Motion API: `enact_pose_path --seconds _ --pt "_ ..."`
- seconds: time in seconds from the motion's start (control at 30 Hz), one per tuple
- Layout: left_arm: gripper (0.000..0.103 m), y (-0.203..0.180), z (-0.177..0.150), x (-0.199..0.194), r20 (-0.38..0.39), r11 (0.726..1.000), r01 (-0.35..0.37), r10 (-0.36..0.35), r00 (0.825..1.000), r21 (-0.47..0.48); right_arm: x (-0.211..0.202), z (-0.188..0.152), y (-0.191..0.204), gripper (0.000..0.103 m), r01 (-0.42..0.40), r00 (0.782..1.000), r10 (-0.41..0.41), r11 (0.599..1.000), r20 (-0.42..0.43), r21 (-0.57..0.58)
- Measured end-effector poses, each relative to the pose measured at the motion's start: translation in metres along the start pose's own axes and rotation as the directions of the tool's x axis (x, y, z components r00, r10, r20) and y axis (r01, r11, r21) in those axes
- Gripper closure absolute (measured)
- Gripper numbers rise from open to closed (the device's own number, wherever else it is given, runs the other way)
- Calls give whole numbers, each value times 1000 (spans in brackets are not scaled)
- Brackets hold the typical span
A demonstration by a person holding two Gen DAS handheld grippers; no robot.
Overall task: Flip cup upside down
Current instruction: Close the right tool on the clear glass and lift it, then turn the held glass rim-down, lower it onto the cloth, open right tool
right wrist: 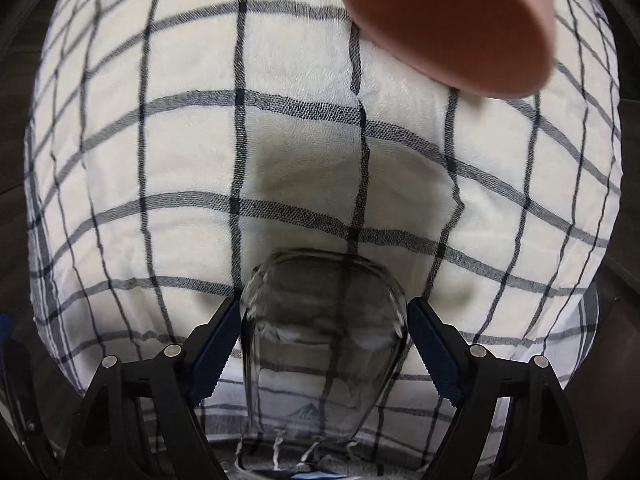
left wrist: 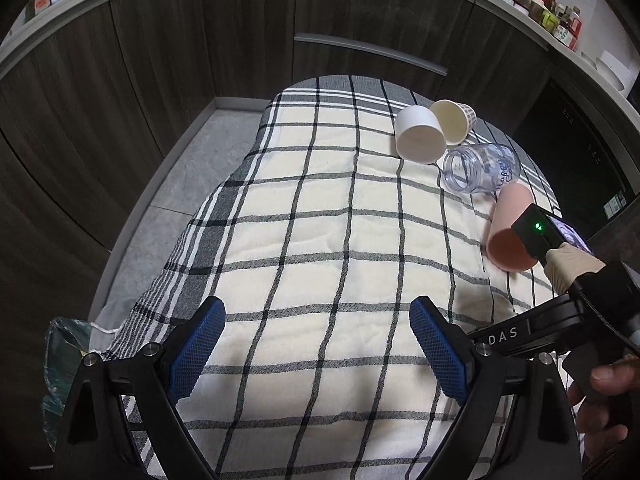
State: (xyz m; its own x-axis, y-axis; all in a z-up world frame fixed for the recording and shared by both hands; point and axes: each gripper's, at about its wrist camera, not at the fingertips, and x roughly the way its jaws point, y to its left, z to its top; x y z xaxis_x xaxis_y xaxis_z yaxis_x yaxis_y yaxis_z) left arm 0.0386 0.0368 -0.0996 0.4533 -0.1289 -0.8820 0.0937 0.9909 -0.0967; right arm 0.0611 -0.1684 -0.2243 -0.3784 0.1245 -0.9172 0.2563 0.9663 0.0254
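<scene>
In the right wrist view a clear glass cup (right wrist: 324,328) sits between my right gripper's blue pads (right wrist: 434,352), above the checked cloth (right wrist: 160,160); the pads touch its sides, so my right gripper (right wrist: 324,336) is shut on it. A pink cup (right wrist: 452,24) lies on its side ahead, open end toward me. In the left wrist view my left gripper (left wrist: 316,344) is open and empty over the cloth (left wrist: 320,220). The pink cup (left wrist: 508,232) lies at the right, partly hidden by the right gripper's body (left wrist: 568,304).
Lying on their sides at the far right of the cloth are a white cup (left wrist: 418,134), a cream paper cup (left wrist: 454,120) and a clear plastic jar (left wrist: 480,168). Dark cabinet doors (left wrist: 160,60) stand behind the table, with floor (left wrist: 176,184) to the left.
</scene>
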Motion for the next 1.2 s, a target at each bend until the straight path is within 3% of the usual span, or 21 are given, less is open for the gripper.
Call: enact_pose_path --seconds 0.07,0.23,0.3,0.37,0.43,0.53,0.6,0.7,0.83,1.0,1.1,1.2 --pt "9 0 0 1 -3 1000 1 -1 1000 1 3 1 1 34 -3 1000 3 1000 -10 0" --pt "9 0 0 0 2 1000 -4 4 1000 4 3 -1 -2 34 -20 1000 20 1000 22 13" --pt "9 -1 0 -4 16 1000 -9 8 1000 7 -17 -5 -9 35 -32 998 32 999 50 14" --pt "9 -1 -2 -7 40 1000 -26 26 999 14 -35 -13 -8 35 -43 990 42 999 133 -1" --pt "9 0 -2 -9 58 999 -43 42 997 18 -55 -23 -6 35 -60 968 65 998 243 -26" --pt "9 3 -4 -9 77 998 -59 58 995 14 -82 -36 -6 35 -67 904 77 997 421 -38" --pt "9 5 -6 -7 100 997 -76 75 992 14 -94 -45 -4 35 -42 845 56 998 532 -39" --pt "9 12 -11 -5 120 996 -84 83 989 4 -101 -60 0 35 -20 737 34 999 675 -29" --pt "9 18 -19 0 151 995 -95 95 984 -9 -103 -57 6 35 28 632 -2 999 775 -20" --pt "9 19 -26 6 171 995 -105 103 980 -1 -80 -59 26 35 73 557 -20 997 830 -24" --pt "9 20 -29 8 177 995 -98 97 979 -4 -65 -56 24 35 51 575 -12 998 818 -22" --pt "9 18 -30 10 172 995 -101 99 980 5 -59 -60 27 35 68 550 -17 997 835 -25"
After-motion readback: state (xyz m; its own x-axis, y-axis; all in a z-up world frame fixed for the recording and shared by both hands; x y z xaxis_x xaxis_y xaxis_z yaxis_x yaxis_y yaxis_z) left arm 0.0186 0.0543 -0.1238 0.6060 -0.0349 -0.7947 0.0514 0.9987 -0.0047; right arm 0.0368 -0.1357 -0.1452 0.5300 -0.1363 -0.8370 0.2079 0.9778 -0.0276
